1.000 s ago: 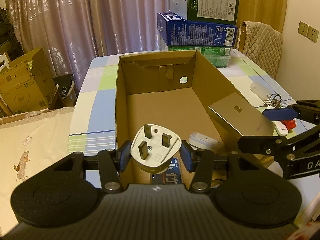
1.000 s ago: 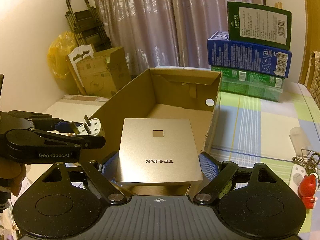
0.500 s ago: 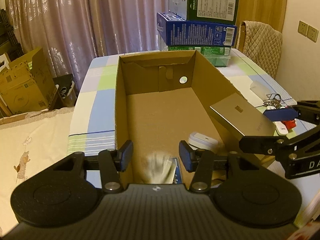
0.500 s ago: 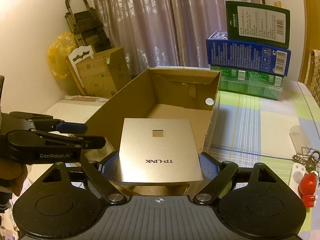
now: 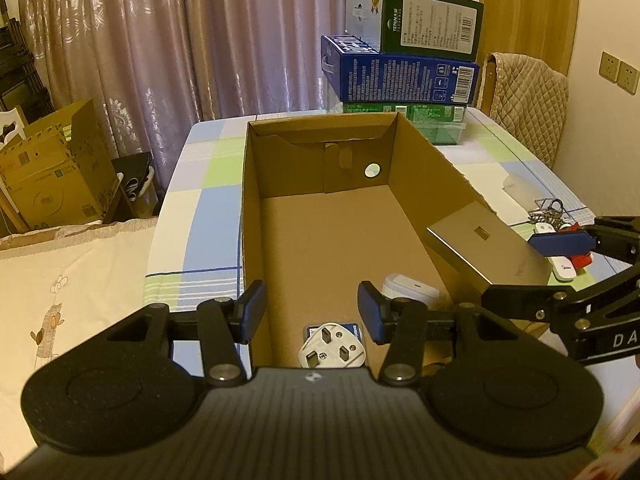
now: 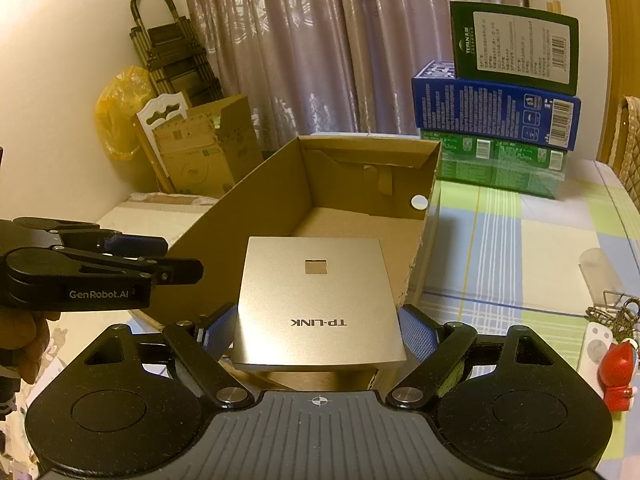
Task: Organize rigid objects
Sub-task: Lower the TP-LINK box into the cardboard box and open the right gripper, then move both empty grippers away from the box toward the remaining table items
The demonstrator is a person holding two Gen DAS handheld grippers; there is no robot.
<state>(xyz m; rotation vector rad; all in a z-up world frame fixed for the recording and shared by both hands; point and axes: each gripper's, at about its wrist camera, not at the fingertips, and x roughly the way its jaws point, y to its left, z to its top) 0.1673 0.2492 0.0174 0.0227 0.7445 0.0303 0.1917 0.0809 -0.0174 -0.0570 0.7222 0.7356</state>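
While the left gripper (image 5: 310, 312) hangs with jaws spread and empty over the plug (image 5: 332, 347) lying in the cardboard box (image 5: 332, 240), the right gripper (image 6: 318, 332) pinches the TP-LINK router (image 6: 318, 300) flat just above the box's near right rim, box interior directly ahead.

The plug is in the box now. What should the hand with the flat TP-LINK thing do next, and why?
Probably lower the TP-LINK device into the cardboard box and open. The right gripper holds it above the near edge, while the white plug already lies inside and the left gripper is empty.
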